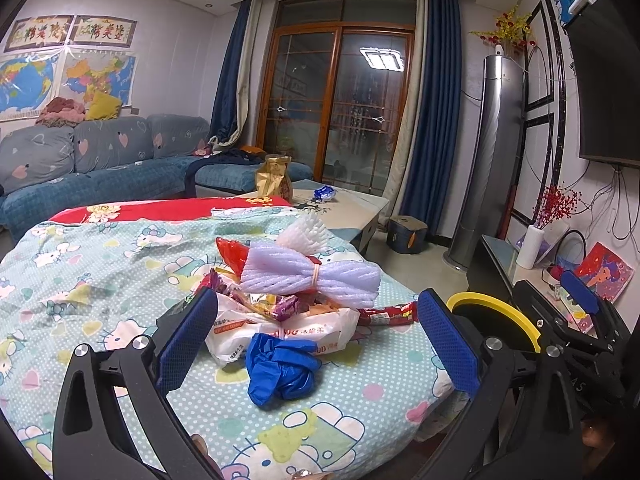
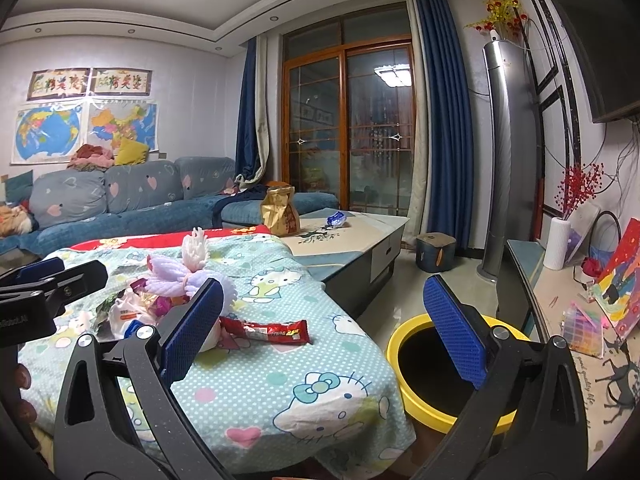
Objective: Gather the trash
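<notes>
A pile of trash lies on the Hello Kitty cloth [image 1: 92, 280]: a crumpled blue glove [image 1: 280, 368], a white plastic bag [image 1: 280, 332], a purple foam net [image 1: 312, 276], a white foam net [image 1: 304, 232] and a red snack wrapper [image 1: 386, 314], which also shows in the right wrist view [image 2: 266, 330]. My left gripper [image 1: 316, 344] is open, its fingers either side of the glove and just short of it. My right gripper [image 2: 324, 326] is open and empty above the cloth's right edge. A yellow-rimmed bin [image 2: 440, 364] stands on the floor to the right.
A coffee table [image 2: 360, 236] beyond the cloth holds a gold snack bag [image 2: 280, 212] and a blue wrapper [image 2: 336, 220]. A sofa [image 2: 132, 204] is at the left, a TV cabinet [image 2: 560, 304] with clutter at the right, and a tall air conditioner [image 2: 508, 152] behind.
</notes>
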Demonstrator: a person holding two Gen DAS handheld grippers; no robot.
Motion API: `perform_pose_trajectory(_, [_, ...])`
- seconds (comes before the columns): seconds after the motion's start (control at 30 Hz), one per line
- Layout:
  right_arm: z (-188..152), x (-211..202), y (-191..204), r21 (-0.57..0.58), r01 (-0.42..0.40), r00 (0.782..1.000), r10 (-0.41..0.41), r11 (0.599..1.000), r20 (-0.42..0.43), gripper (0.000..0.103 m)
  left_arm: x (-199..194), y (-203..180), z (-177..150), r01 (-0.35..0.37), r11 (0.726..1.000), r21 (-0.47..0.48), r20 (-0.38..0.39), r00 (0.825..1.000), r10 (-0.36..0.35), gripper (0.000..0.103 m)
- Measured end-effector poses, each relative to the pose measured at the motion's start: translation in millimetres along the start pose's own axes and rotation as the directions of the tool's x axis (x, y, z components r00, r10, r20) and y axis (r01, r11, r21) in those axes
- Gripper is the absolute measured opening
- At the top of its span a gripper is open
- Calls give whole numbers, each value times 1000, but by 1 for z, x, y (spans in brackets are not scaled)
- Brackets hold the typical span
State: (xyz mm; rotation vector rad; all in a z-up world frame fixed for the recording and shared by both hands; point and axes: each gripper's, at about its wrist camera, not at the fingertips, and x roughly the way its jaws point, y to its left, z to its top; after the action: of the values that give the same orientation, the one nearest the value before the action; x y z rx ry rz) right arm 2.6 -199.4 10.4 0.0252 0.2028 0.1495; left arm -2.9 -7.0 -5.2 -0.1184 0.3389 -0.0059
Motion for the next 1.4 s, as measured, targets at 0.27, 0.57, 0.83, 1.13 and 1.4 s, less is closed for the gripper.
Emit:
perform_pose_trajectory(0.27, [-2, 6, 0, -5, -25, 999, 25, 1000, -41, 92, 3, 2, -2, -2, 1000, -5, -9, 1000, 2, 97])
perform_pose_trajectory(0.57, [1, 17, 5, -17, -98, 991, 97, 995, -88, 92, 17, 17, -3, -8, 1000, -24, -28, 1000, 8, 97])
perform_pose_trajectory(0.83, [10, 45, 21, -18, -210, 968, 205, 978, -144, 92, 29, 47, 8, -55, 995, -82, -31, 998, 52, 97])
perform_pose_trajectory(1.13, [21, 82, 44, -19, -291, 939, 281, 957, -200, 92, 37, 98, 21, -163, 976, -144, -43, 986, 159, 97])
perform_pose_trajectory(1.4, [22, 117, 52, 16, -320, 910, 312, 947, -273, 92, 54, 140, 13, -159, 981, -114, -126, 981, 145, 97])
